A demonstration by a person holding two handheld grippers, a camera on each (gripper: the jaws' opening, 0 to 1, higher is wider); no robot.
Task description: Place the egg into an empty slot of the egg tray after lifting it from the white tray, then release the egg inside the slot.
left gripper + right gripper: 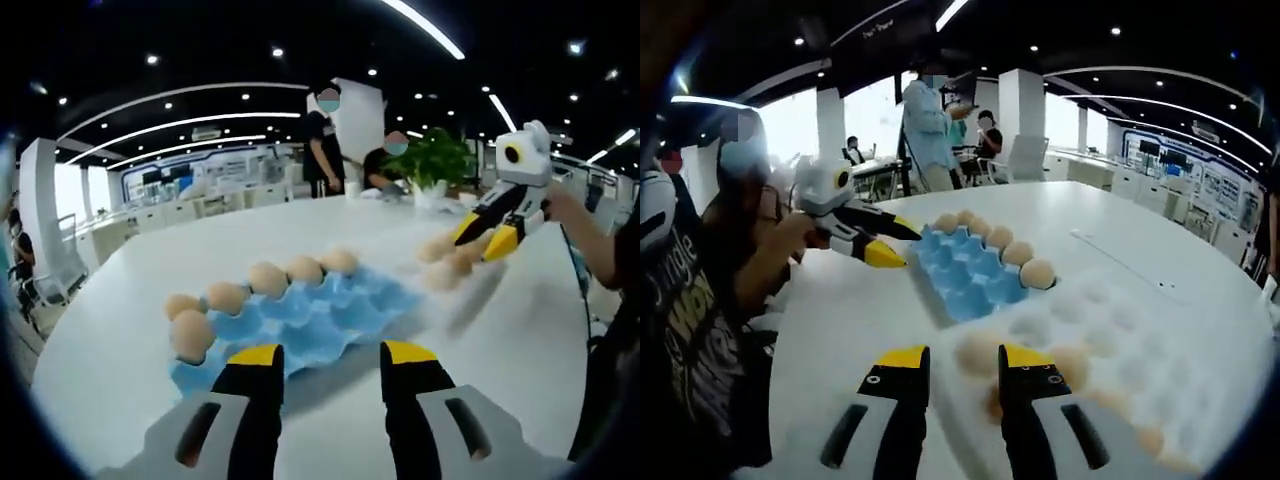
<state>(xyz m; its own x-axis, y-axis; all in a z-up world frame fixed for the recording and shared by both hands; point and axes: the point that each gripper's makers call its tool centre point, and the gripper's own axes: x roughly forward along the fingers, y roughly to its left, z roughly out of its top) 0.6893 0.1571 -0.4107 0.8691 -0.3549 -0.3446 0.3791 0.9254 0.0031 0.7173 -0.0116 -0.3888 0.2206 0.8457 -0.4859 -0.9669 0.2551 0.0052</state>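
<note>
Reaching low in the right gripper view, our right gripper straddles an egg on the white tray, jaws apart, not yet clamped. Next we close gently, lift, and carry it to the blue egg tray at frame centre. Our left gripper hangs open and empty.

Opposed low views, shared egg tray

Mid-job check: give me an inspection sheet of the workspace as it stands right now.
Surface: white round table.
Job's things: blue egg tray with eggs along two edges, its middle slots empty; white tray with a few eggs.
Clutter: nothing seen.
Grippers: left gripper open beside the blue tray; right gripper over the white tray with an egg between its jaws, grip unclear.
Cables: nothing seen.
Surroundings: people standing, potted plant, ceiling lights.
</note>
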